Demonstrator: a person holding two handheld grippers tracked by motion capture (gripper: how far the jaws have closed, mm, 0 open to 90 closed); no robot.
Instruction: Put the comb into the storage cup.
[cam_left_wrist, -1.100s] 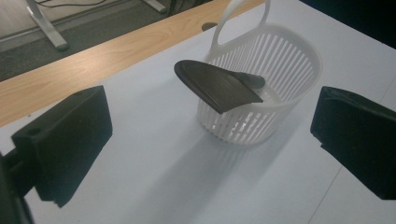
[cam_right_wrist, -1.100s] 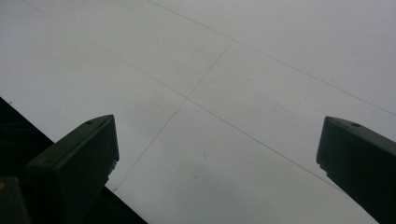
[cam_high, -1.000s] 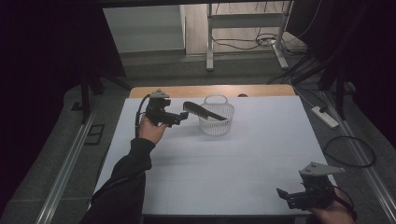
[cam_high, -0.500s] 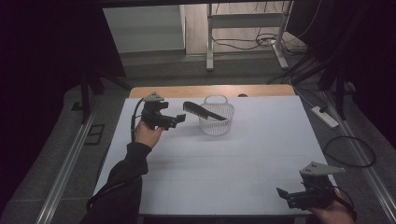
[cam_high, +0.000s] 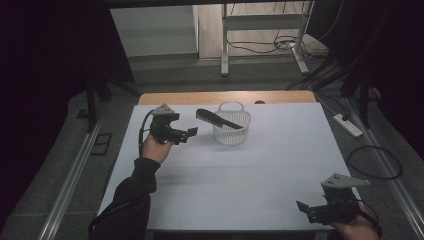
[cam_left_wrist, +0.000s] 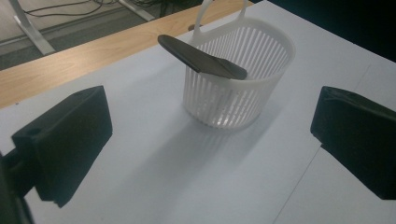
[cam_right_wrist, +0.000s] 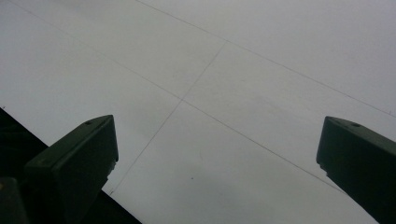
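A white slatted basket (cam_high: 231, 126) holds a black, possibly dark grey, comb (cam_high: 216, 118). The table (cam_high: 260, 165) is white with faint thin grid lines and a light wooden far edge. Both grippers, left (cam_high: 189, 133) and right (cam_high: 303, 209), are black.

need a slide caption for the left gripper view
Open left gripper faces a white slatted basket with a black comb resting across its rim.

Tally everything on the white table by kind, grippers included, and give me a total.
White slatted baskets: 1, the basket near the far edge.
Black combs: 1, the comb lying tilted across the basket's rim, one end inside.
Hand-held grippers: 2, the left gripper beside the basket and the right gripper at the near corner, both open and empty.
Total: 4
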